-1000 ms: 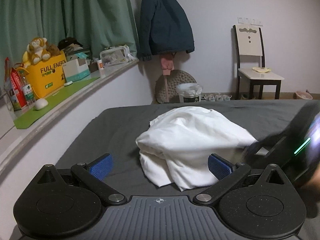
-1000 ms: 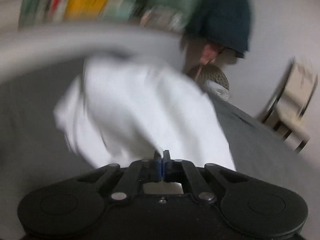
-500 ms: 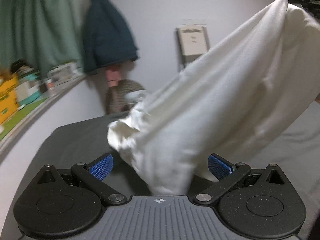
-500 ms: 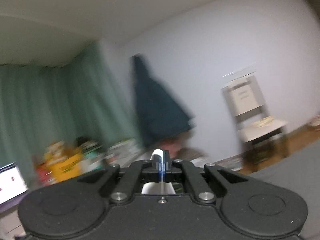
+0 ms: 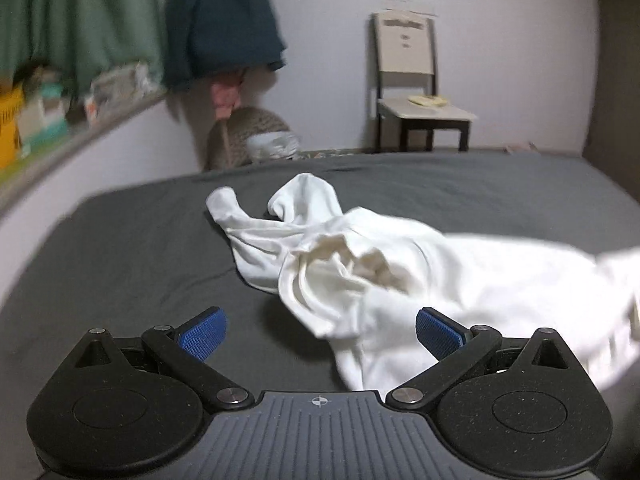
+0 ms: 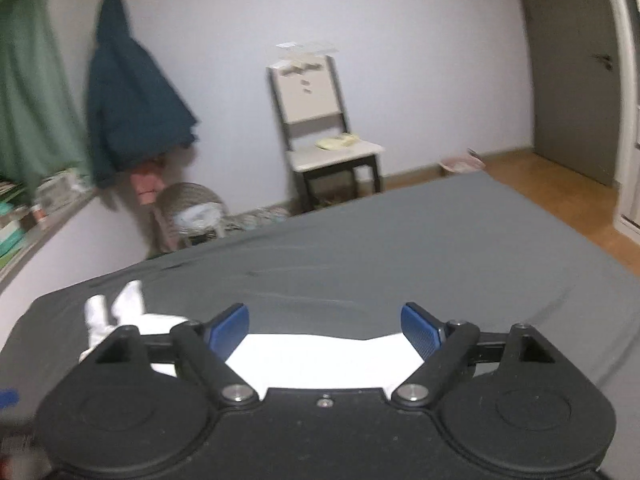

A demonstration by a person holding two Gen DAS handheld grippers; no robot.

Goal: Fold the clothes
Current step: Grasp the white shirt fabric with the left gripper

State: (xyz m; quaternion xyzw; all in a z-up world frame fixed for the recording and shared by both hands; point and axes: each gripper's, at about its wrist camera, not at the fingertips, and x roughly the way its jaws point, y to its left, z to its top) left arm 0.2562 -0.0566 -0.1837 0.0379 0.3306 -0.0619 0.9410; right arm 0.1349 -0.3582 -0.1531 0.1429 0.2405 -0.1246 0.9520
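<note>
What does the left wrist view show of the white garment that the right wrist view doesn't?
Left wrist only: the white garment lies crumpled on the grey bed, its bunched folds and two sleeve ends visible, beyond the open left hand-held gripper.

Right wrist only: a flat strip of garment under the open right hand-held gripper, plus the door and wooden floor.

Both: the bed, chair, dark hanging jacket.

- White garment [image 5: 360, 276] – plain, creamier in the folds.
- Dark grey bedsheet [image 5: 120, 256], unpatterned.
- Blue ribbed pads [image 5: 202, 334] on black gripper fingers.
- Green curtain [image 5: 80, 28]; deep teal jacket [image 6: 128, 104].
- Cream chair [image 6: 316, 120] – dark legs.
- Pale lilac-white wall [image 6: 420, 40].
</note>
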